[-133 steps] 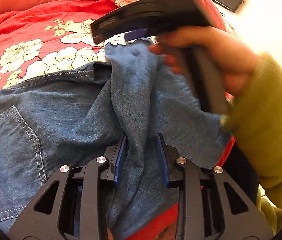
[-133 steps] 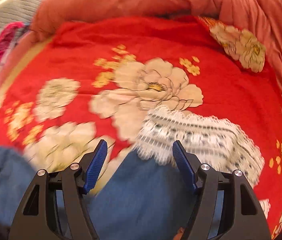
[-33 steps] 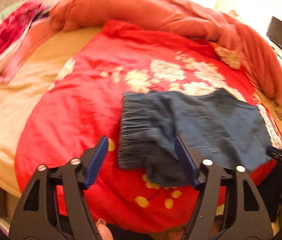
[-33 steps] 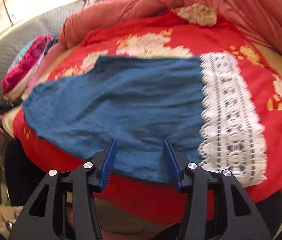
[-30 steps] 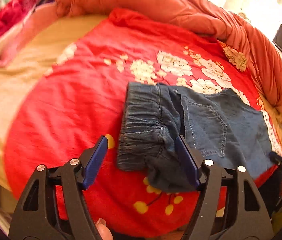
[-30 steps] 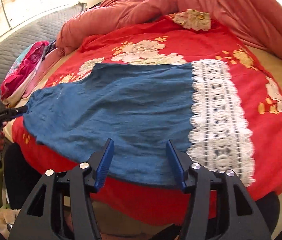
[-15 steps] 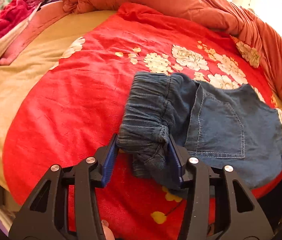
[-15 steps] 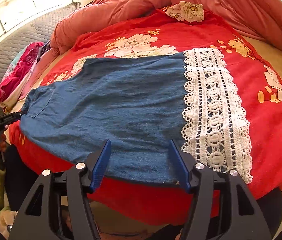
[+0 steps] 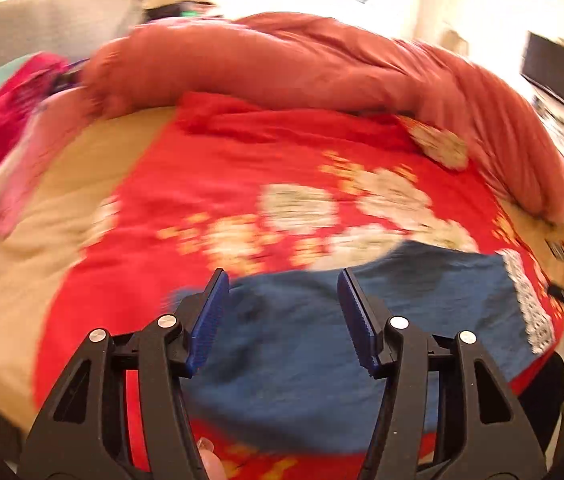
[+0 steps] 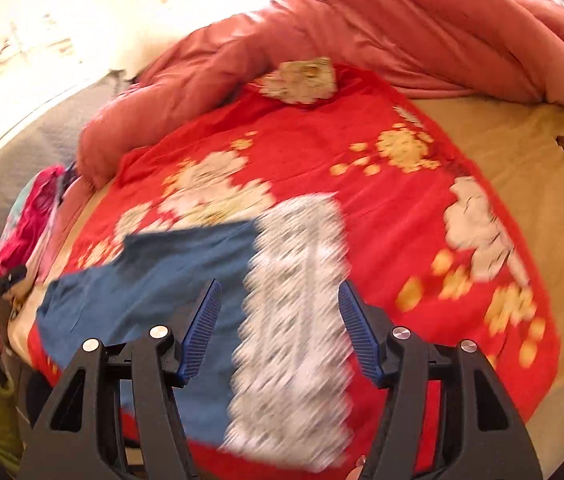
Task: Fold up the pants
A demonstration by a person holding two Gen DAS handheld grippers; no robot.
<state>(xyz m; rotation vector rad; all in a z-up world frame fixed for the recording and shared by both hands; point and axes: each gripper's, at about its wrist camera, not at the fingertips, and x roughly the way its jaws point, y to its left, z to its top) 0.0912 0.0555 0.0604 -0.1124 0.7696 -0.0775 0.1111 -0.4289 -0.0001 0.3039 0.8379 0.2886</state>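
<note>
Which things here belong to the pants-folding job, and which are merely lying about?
Belonging to the job:
- denim pants
- lace hem
- left gripper, jaws open
- right gripper, jaws open

Lying about:
- red floral blanket
- pink quilt
- pink clothes

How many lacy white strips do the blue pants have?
1 that shows: the lace strip runs along the blue pants' hem, between the right hand-held gripper's open fingers. Others could be hidden underneath.

Left gripper (image 9: 282, 316) – jaws spread wide, nothing between pads. Right gripper (image 10: 278, 328) likewise agape – both pointing toward 12 o'clock.
</note>
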